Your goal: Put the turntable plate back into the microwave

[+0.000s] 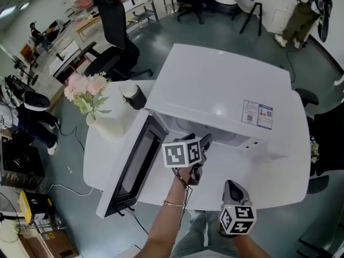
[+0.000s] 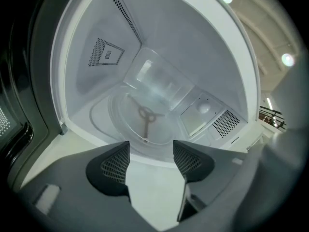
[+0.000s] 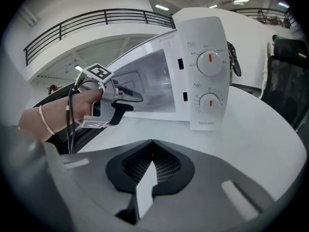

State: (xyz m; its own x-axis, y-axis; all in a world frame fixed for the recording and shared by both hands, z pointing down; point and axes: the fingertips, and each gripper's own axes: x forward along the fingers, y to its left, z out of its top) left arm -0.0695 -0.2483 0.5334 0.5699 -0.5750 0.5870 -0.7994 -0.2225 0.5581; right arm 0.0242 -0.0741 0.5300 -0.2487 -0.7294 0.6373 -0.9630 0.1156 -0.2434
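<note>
Glass, clear and round, the turntable plate [image 2: 145, 117] lies flat on the floor of the white box-shaped microwave [image 1: 215, 85], just beyond the fingertips of the left gripper [image 2: 150, 145]. A three-armed hub [image 2: 146, 114] shows through the plate. That gripper's fingers stand wide apart at the mouth of the cavity and nothing is between them; only the white sill shows in the gap. To their left, the dark-windowed microwave door [image 1: 137, 163] hangs open. The right gripper [image 3: 152, 141] is well back from the opening, with its fingers pressed together on nothing. Beneath them is the round white table [image 3: 256, 129]. Ahead of them and a little to the right is the white control panel with two orange-marked dials [image 3: 210, 81].
</note>
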